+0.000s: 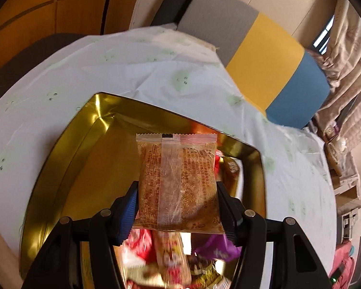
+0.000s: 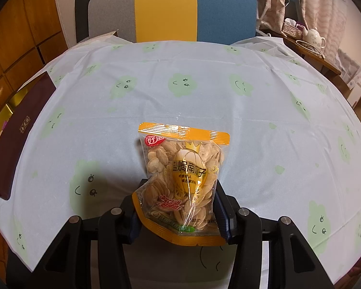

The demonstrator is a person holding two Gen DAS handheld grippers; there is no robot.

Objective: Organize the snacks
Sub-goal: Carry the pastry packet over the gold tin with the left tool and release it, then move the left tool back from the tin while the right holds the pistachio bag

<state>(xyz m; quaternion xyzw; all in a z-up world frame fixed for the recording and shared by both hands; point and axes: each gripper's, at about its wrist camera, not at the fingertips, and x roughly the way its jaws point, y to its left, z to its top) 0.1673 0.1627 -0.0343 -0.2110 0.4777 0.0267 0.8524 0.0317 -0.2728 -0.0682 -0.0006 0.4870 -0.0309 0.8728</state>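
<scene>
My left gripper (image 1: 177, 207) is shut on a clear packet of brown crumbly snack (image 1: 178, 180), held by its sides above a gold tin box (image 1: 60, 159). Several snack packets, red, purple and patterned (image 1: 170, 255), lie in the near part of the box under the packet. My right gripper (image 2: 178, 210) is shut on a yellow-edged bag of pumpkin seeds (image 2: 183, 180), held upright over the pale cloth with green faces (image 2: 204, 101). At the left edge of the right wrist view lies the box's dark maroon lid (image 2: 16, 134), with a strip of the gold box (image 2: 4, 118) beyond it.
A chair with a grey, yellow and blue back (image 2: 168, 9) stands at the table's far side. A side table with a white teapot (image 2: 314, 39) and a tissue box is at the far right. Wooden cabinets (image 2: 19, 36) fill the left. Curtains hang at the right.
</scene>
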